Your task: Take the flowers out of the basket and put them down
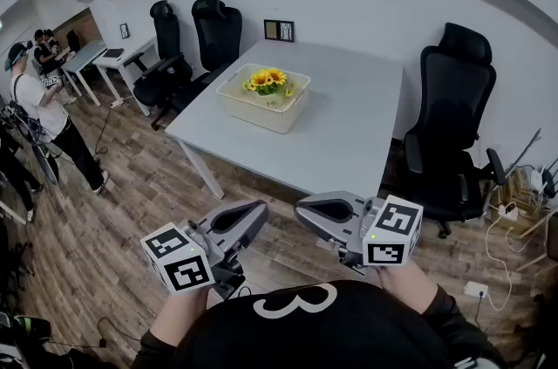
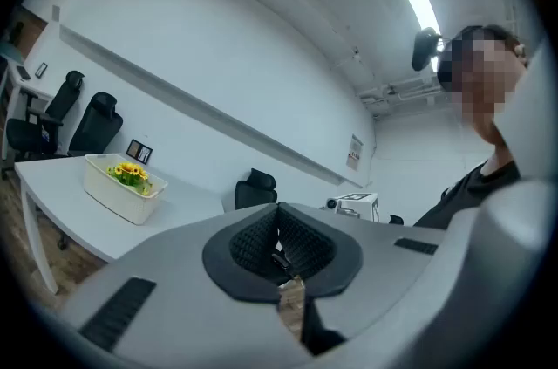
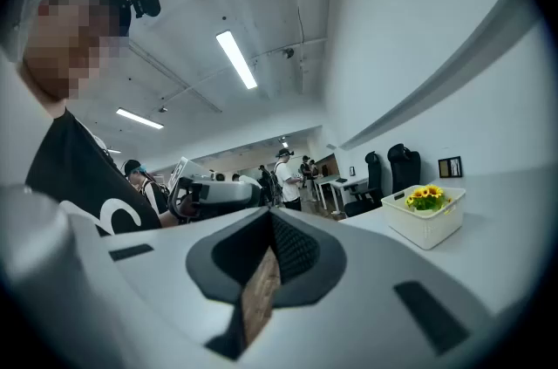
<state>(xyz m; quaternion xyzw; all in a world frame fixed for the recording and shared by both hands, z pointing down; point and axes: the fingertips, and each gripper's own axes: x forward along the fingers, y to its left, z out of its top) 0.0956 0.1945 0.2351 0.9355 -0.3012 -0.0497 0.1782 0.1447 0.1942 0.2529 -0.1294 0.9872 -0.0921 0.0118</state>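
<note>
Yellow flowers [image 1: 267, 80] stand in a white basket [image 1: 259, 107] on the far left part of the grey table [image 1: 349, 132]. My two grippers hover well short of the table, close to my body, with their tips turned toward each other. The left gripper [image 1: 260, 211] is shut with nothing in it, and so is the right gripper [image 1: 302, 208]. From the left gripper [image 2: 281, 252], the basket [image 2: 120, 191] and flowers [image 2: 131, 174] lie far off to the left. From the right gripper [image 3: 268, 263], the basket [image 3: 427, 221] and flowers [image 3: 425, 196] are far off to the right.
A black office chair [image 1: 453, 123] stands at the table's right side and two more [image 1: 196, 40] behind its far left corner. A small picture frame [image 1: 279, 30] sits at the table's back edge. People [image 1: 39, 110] stand at the left by other desks. Cables [image 1: 501, 219] lie on the floor at the right.
</note>
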